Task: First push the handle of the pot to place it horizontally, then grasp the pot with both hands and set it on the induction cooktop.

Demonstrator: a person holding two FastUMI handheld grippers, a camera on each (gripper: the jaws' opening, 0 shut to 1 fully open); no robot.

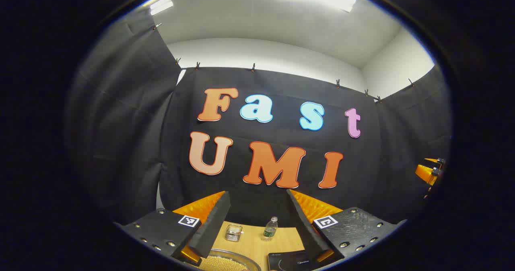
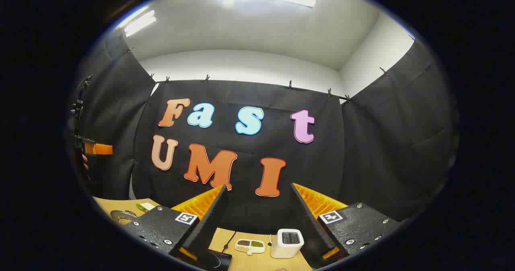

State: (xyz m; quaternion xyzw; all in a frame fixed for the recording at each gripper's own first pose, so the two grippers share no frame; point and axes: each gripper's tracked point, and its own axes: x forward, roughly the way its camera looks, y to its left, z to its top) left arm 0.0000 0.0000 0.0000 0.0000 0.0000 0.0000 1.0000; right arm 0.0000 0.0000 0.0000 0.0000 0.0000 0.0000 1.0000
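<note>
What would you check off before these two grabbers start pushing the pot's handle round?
1. Left gripper open: ok, its fingers stand wide apart with nothing between them.
2. Right gripper open: ok, also spread and holding nothing.
3. Pot in sight: ok, in the left gripper view its rim shows at the bottom edge, with pale grains inside.
4. Pot handle's direction: cannot tell, the handle is out of frame.
5. Induction cooktop free to receive the pot: cannot tell, just a dark corner of it shows beside the pot.
6. Bottle and small metal basket out of the way: ok, both stand farther back on the table.
</note>
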